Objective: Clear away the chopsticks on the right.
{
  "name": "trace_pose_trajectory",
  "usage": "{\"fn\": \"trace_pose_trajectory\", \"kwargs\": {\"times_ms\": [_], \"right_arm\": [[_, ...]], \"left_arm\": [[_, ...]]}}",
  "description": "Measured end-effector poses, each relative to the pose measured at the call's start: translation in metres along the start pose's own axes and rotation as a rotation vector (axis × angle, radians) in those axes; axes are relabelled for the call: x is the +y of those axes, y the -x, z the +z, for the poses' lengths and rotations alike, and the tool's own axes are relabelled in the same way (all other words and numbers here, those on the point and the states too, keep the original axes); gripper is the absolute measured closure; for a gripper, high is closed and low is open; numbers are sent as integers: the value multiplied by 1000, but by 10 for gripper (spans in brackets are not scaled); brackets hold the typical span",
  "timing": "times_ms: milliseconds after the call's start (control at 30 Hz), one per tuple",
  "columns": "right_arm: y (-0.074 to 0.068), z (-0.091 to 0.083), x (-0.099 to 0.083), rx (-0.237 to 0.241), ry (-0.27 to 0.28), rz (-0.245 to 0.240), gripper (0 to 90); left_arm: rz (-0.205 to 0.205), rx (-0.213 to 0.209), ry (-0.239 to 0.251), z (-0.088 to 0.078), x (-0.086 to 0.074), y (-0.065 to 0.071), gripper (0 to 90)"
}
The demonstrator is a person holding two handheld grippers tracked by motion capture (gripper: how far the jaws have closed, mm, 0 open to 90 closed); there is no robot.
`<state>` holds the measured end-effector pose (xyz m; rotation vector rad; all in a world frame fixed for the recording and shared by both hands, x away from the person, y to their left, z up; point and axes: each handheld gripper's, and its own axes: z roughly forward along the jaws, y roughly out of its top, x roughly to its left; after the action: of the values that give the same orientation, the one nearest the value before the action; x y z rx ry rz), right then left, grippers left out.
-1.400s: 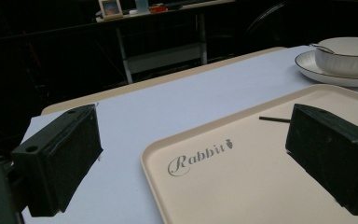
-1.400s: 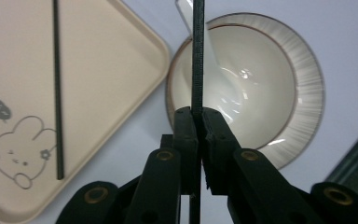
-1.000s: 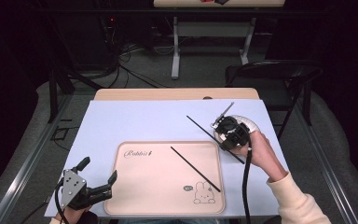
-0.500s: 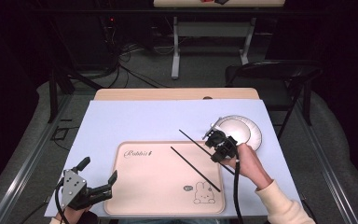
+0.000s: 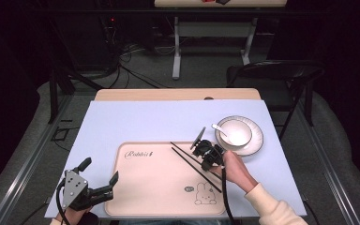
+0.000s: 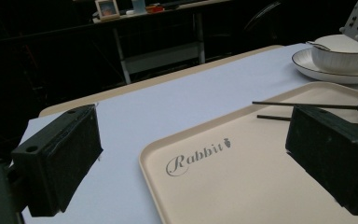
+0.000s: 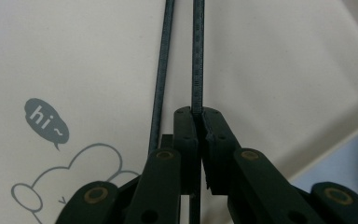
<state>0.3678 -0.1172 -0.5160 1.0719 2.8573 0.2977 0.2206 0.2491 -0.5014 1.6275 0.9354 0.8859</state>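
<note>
Black left gripper (image 5: 99, 186): it sits at the lower left of the high view, by the tray's near left corner. Its jaws stand wide with nothing between them. It is in the same spot as one second ago.

Left gripper view: the two black pads (image 6: 58, 156) are far apart. The tray's "Rabbit" word is between them, farther off.

Cream tray (image 5: 140, 197): it lies in the lower middle of the high view, on the light blue mat (image 5: 136, 119). It has not moved.

First chopstick (image 5: 211, 181): it lies flat on the tray, slanting from upper left to lower right. It is where it was before.

Second chopstick (image 5: 180, 147): the right gripper pinches it. One second ago it was up over the mat beside the bowl. Now it is down on the tray, just beside the first chopstick and lined up with it.

Right gripper (image 5: 201, 151): its jaws are squeezed tight on the second chopstick (image 7: 198, 56). It has come left and down, from the bowl to the tray's right side.

White bowl (image 5: 234, 132): it sits on its plate (image 5: 255, 143) at the right, with a spoon (image 5: 218, 129) in it. One second ago the right hand hid part of it. Now it is in plain sight.
</note>
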Motion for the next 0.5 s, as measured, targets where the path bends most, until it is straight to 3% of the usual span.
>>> {"fn": "trace_pose_trajectory", "kwargs": {"times_ms": [333, 500], "right_arm": [[-8, 8, 4, -1, 6, -17, 798], [-6, 6, 1, -2, 17, -32, 599]], "left_arm": [[0, 0, 2, 0, 0, 0, 31], [-3, 1, 4, 0, 0, -1, 31]]}}
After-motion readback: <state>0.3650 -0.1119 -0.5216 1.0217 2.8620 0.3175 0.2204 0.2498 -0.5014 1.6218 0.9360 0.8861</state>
